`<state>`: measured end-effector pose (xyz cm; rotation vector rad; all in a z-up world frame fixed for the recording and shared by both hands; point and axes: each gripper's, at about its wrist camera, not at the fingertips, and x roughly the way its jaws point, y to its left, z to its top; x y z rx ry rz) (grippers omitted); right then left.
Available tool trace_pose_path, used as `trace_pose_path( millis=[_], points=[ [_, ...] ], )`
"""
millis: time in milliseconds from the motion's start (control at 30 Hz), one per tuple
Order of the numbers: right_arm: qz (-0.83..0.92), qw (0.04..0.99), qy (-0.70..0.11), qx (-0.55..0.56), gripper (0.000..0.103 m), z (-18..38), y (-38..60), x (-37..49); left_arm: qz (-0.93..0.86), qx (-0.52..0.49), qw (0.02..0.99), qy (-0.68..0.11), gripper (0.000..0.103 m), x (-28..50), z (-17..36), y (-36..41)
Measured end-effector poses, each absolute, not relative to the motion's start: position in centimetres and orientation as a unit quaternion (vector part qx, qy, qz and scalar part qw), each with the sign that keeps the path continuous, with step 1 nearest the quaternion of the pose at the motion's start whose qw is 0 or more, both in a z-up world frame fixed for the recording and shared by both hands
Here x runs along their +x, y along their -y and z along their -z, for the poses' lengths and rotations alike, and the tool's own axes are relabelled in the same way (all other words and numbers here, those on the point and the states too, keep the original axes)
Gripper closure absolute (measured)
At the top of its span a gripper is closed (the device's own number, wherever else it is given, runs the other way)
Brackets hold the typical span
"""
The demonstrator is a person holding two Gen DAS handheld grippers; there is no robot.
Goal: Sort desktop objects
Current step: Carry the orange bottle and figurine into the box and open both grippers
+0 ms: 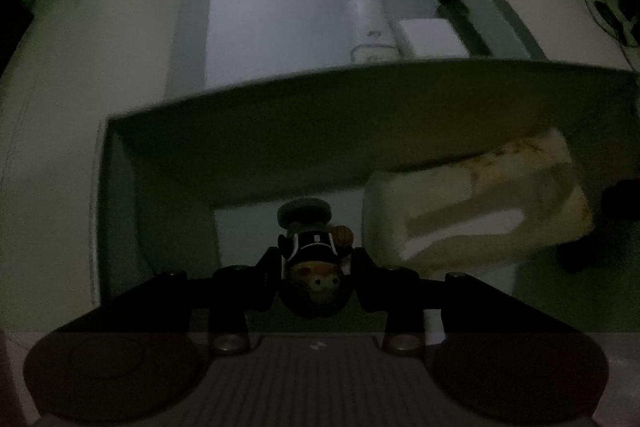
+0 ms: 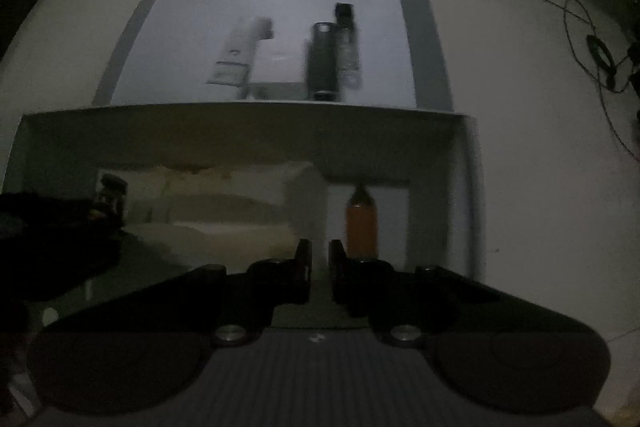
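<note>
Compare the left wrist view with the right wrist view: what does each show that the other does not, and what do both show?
Left wrist only: the left tool shut on a small basketball-player figurine. Right wrist only: an orange marker lying in the near bin, and a dark cylinder in the far bin; the right tool is shut and holds nothing. Both: the two bins and the cream foam block.

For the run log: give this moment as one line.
left gripper: shut on figurine, over box | right gripper: shut, empty | orange item: in box
</note>
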<state>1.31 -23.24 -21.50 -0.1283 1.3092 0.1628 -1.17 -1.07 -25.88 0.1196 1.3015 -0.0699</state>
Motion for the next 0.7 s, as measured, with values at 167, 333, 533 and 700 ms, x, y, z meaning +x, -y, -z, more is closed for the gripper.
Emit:
trace_pose_path(
  millis=[167, 333, 533, 700],
  points=[
    [-0.076, 0.787, -0.609, -0.053, 0.092, 22.9, 22.9, 0.8, 0.032, 0.052, 0.79, -0.61, 0.07, -1.5, 26.9, 0.6],
    [-0.082, 0.79, -0.605, -0.053, 0.092, 22.9, 23.2, 0.2, 0.033, 0.049, 0.793, -0.606, 0.07, -1.6, 27.8, 0.6],
    [-0.088, 0.794, -0.599, -0.054, 0.09, 22.8, 22.5, -0.5, 0.044, 0.061, 0.8, -0.595, 0.07, -1.2, 29.0, 1.0],
    [-0.095, 0.793, -0.598, -0.058, 0.089, 22.5, 22.3, -0.9, 0.043, 0.056, 0.813, -0.578, 0.069, -1.5, 29.4, 0.7]
  ],
)
